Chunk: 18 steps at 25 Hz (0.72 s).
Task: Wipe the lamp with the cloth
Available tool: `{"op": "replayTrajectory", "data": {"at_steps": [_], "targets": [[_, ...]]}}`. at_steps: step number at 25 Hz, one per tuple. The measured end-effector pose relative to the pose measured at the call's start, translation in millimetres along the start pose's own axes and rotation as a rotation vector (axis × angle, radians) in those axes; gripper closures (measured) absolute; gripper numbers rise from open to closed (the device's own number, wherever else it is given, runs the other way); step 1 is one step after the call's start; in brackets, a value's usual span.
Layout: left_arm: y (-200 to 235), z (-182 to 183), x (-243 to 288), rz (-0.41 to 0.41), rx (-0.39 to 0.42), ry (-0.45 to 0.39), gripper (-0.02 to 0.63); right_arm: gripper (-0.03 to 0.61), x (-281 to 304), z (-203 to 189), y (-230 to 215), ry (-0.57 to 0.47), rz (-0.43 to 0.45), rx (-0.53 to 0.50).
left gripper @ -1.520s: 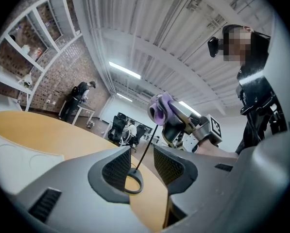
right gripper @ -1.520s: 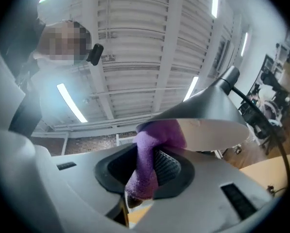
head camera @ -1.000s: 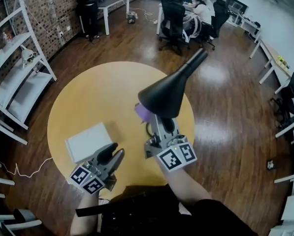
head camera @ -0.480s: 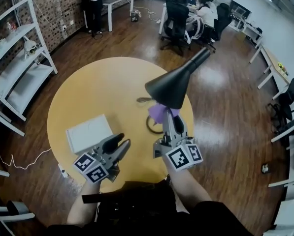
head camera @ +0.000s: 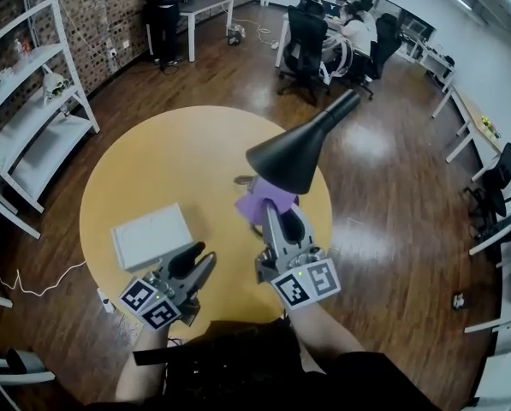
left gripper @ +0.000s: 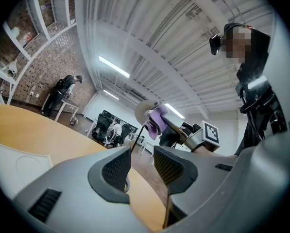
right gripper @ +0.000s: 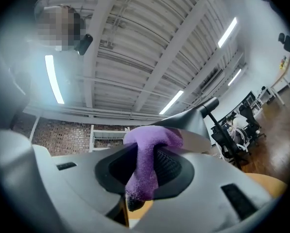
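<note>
Head view, table (head camera: 152, 157): round and yellow, under both grippers.
Head view, right gripper (head camera: 276, 214): angled upward, jaws clamped on a purple cloth (head camera: 257, 204).
Head view, lamp (head camera: 289, 157): its black cone shade sits just ahead of and above the right gripper's tips, and the cloth meets its lower rim.
Head view, left gripper (head camera: 200, 259): low over the table's near edge, well to the left of the right gripper, holding nothing.
Head view, box (head camera: 151, 234): white, just ahead of the left gripper and a little to its left.
Left gripper view, jaws: a narrow gap with nothing gripped; only the lamp's thin stem shows far beyond it.
Left gripper view, cloth: ahead and up to the right, bunched against the shade, with the right gripper behind it.
Right gripper view, jaws: closed on the cloth, one end hanging down between the pads.
Right gripper view, lamp: the shade is right over the tips, and the cloth's top fold lies against it.
</note>
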State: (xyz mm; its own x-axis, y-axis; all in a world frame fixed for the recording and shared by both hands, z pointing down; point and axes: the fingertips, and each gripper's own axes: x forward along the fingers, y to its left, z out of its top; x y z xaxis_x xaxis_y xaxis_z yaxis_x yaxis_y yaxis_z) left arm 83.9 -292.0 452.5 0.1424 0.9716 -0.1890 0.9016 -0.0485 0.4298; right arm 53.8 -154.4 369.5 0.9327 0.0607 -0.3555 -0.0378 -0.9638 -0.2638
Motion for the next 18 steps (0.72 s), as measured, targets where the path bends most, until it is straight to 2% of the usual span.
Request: {"op": "replayTrajectory", "data": {"at_steps": [6, 11, 18], "targets": [[0.7, 5.4, -2.5, 0.031, 0.01, -0.039, 0.48, 0.489, 18.1, -2.9, 1.6, 0.02, 0.047, -0.044], [2.8, 6.4, -2.0, 0.071, 0.026, -0.07, 0.48, 0.489, 32.9, -10.3, -5.6, 0.034, 0.065, -0.013], [5.2, 8.4, 8.4, 0.116, 0.008, -0.116, 0.48, 0.489, 25.5, -33.4, -25.4, 0.15, 0.069, -0.022]]}}
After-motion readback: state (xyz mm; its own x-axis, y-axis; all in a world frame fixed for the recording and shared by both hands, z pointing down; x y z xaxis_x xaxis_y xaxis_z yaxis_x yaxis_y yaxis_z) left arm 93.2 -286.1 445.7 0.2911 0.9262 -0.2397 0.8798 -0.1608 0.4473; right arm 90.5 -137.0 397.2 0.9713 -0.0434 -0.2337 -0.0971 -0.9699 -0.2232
